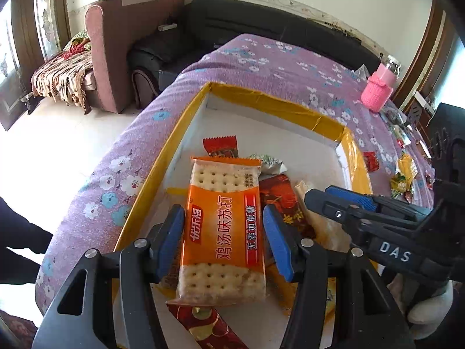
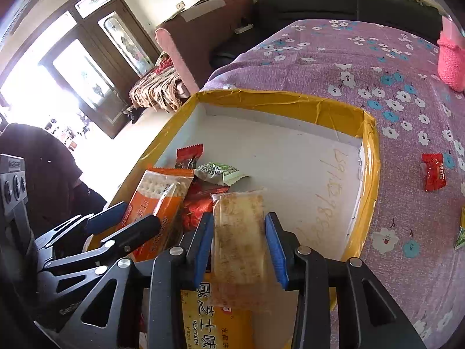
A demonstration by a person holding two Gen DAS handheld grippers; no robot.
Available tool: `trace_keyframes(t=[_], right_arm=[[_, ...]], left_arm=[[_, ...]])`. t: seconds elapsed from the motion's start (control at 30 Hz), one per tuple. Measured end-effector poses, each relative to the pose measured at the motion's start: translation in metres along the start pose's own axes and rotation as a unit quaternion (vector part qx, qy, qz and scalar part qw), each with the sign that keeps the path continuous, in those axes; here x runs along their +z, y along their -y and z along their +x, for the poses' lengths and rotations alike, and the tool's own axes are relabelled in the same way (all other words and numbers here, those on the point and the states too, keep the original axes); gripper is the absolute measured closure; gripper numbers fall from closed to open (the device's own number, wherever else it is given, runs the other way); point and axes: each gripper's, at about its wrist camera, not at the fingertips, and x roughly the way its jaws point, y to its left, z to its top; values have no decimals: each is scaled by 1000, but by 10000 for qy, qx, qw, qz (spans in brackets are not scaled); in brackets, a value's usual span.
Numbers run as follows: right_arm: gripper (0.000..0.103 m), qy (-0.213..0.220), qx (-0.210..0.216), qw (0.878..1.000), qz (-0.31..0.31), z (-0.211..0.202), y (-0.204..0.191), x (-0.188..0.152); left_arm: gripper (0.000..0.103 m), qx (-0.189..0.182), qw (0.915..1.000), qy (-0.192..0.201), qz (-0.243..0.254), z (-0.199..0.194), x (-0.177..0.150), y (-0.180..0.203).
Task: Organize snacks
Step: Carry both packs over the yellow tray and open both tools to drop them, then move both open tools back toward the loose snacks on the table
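Item one: the shallow yellow-rimmed box (image 1: pixel 279 103), white inside, which we find lying on the purple flowered cloth (image 1: pixel 261 58) that covers the table.

Item two: our left gripper (image 1: pixel 223 238), its blue pads on either side of the orange cracker packet (image 1: pixel 222 226). The packet lies between the fingers above the box's near end; we cannot tell whether the pads press it or stand slightly off.

Item three: our right gripper (image 2: pixel 239 247), pinching a clear-wrapped pale biscuit packet (image 2: pixel 239 232) over the near part of the box, just beside the orange packet.

Item four: box contents already in place. We count a red candy (image 2: pixel 189 155) and a green-and-white candy (image 2: pixel 219 173) near the middle, a red-wrapped snack (image 2: pixel 197 206) between the two packets, and a yellow biscuit pack (image 2: pixel 215 328) beneath the right fingers.

Item five: loose on the cloth outside the box, a red candy wrapper (image 2: pixel 433 171) well apart to the right, and a pink knitted bottle sleeve (image 1: pixel 377 90) at the far corner.
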Motion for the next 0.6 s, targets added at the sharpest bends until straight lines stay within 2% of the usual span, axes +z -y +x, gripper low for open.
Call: trace_keyframes(t=[0.1, 0.23, 0.47, 0.57, 0.6], right_arm=[[59, 114, -27, 9999, -25, -8, 0, 0], [57, 339, -67, 9994, -93, -27, 0, -4], [53, 690, -96, 9975, -123, -65, 6, -26], [51, 807, -111, 9966, -130, -79, 11, -40], [49, 851, -131, 9962, -142, -85, 12, -45]], left_arm=[[44, -59, 9999, 148, -29, -14, -2, 1], [25, 134, 9989, 423, -156, -39, -8, 8], [25, -55, 9940, 978, -487, -78, -30, 30], [25, 241, 9924, 1139, -400, -89, -36, 41], [25, 453, 9910, 1223, -297, -94, -38, 48]])
